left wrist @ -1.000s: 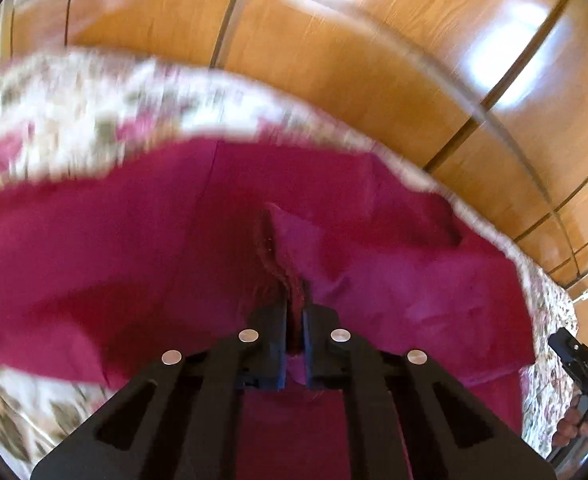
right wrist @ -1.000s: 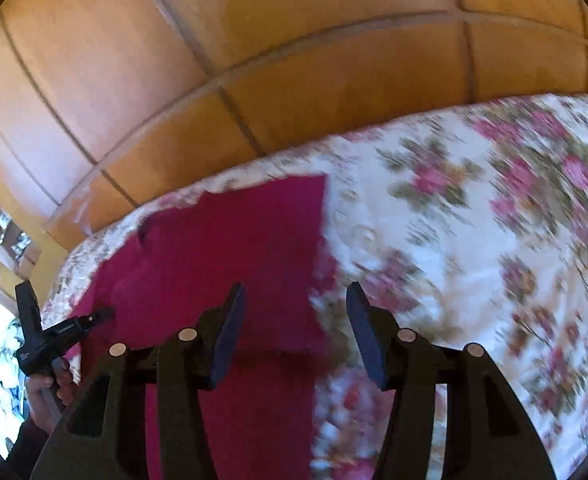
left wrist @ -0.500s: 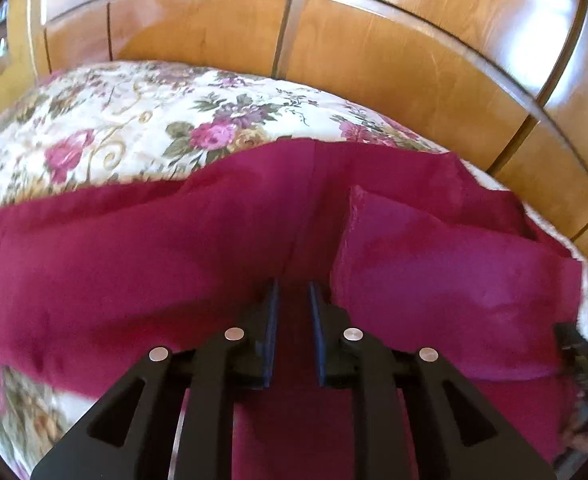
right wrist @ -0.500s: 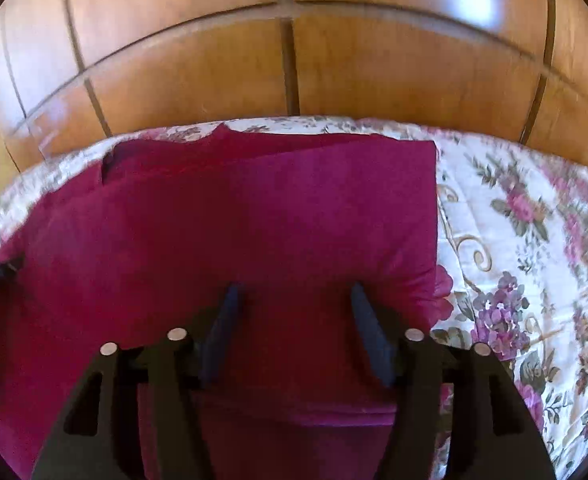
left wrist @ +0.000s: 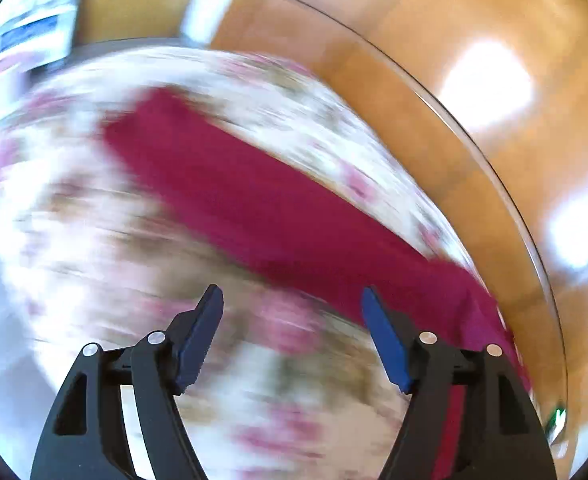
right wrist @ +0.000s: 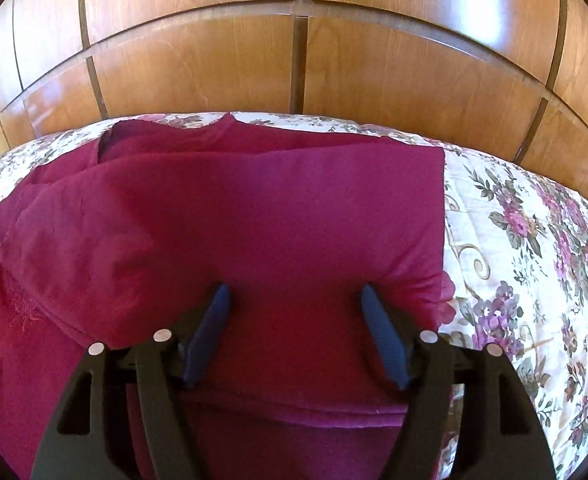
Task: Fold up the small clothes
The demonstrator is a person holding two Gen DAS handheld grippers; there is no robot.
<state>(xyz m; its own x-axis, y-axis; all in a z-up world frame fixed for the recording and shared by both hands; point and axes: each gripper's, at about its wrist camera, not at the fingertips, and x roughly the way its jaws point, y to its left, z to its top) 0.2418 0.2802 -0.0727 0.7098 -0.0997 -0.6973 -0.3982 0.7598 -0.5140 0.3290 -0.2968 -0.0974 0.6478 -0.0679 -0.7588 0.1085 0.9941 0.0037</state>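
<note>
view: my left wrist feed is heavily motion-blurred
left gripper (left wrist: 292, 300): I see jaws just opened wide, nothing between them
garment (left wrist: 278, 216): magenta band running diagonally, beyond the fingertips
bedspread (left wrist: 94, 240): floral, under the jaws
wood panelling (left wrist: 433, 80): upper right

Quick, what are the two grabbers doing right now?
Left gripper: open, just opened, holding nothing.
Right gripper: open, just widened, over the dark red cloth garment, not gripping it.

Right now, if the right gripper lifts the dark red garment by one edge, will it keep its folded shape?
Probably not. The dark red garment looks thin and floppy: its layers sag and wrinkle on the floral bedspread. It seems light, so lifted by one edge the fold would likely fall open.
</note>
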